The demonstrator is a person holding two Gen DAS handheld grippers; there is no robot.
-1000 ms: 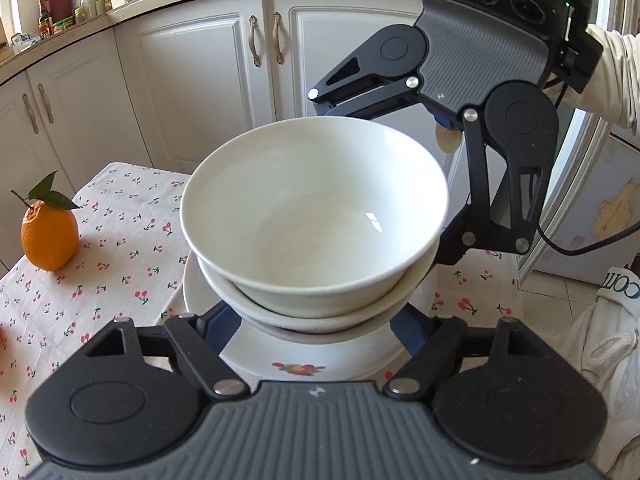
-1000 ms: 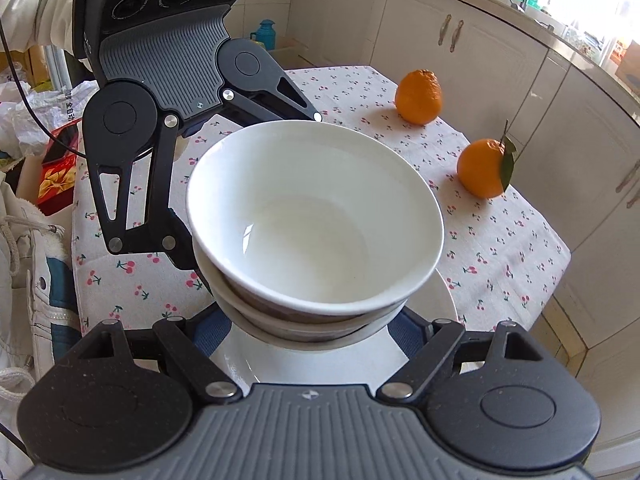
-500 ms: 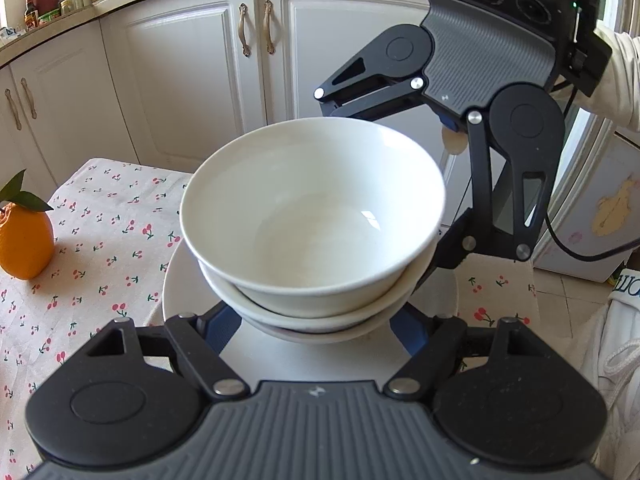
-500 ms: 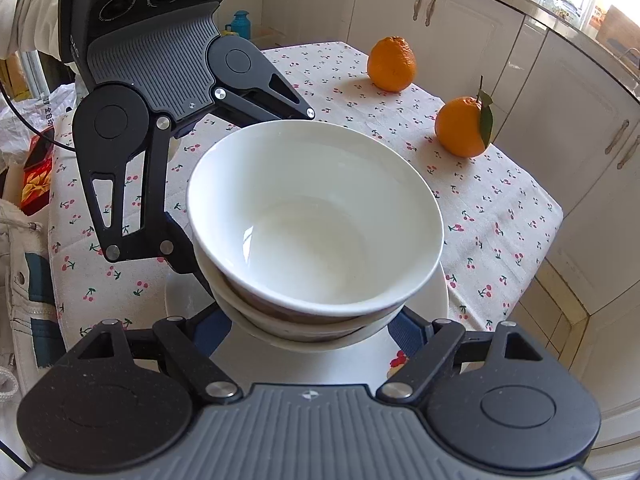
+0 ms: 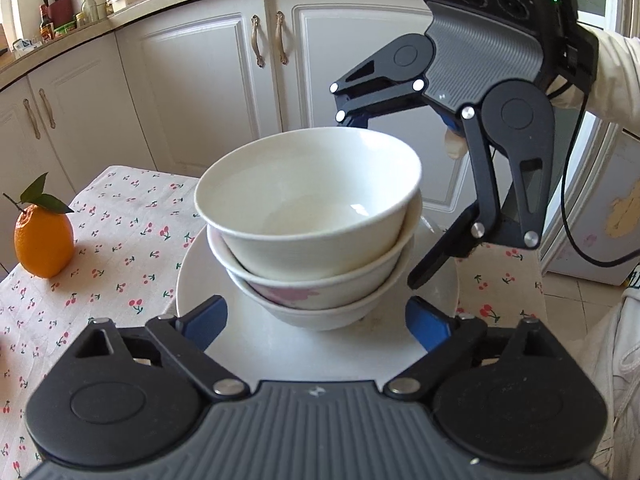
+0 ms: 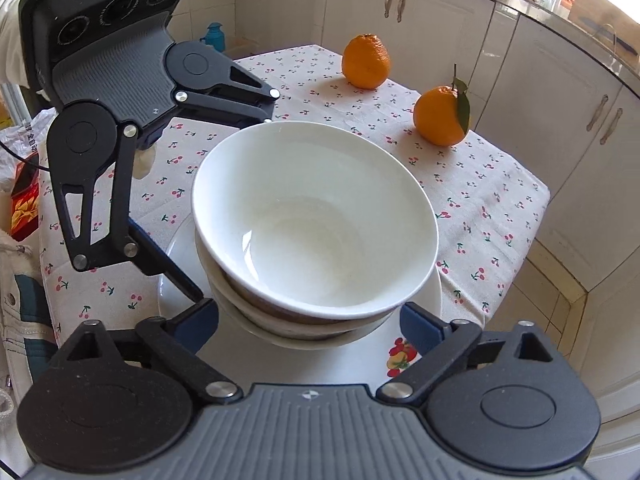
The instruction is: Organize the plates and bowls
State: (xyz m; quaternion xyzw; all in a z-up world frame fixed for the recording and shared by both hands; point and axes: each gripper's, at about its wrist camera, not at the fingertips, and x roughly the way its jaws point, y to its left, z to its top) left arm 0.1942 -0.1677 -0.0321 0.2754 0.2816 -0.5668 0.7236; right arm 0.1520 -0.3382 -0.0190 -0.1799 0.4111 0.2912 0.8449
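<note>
Bowl stack (image 5: 312,236): three nested white bowls, the lowest with a pink floral print, standing on a white dinner plate (image 5: 200,276) on the cherry-print tablecloth (image 5: 120,240). It lies straight ahead of both your grippers, between the fingers of each. Your left gripper (image 5: 316,316) and right gripper (image 6: 310,320) face each other across it, equally near. Both pairs of jaws are opening, pads clear of the bowls, nothing gripped.
</note>
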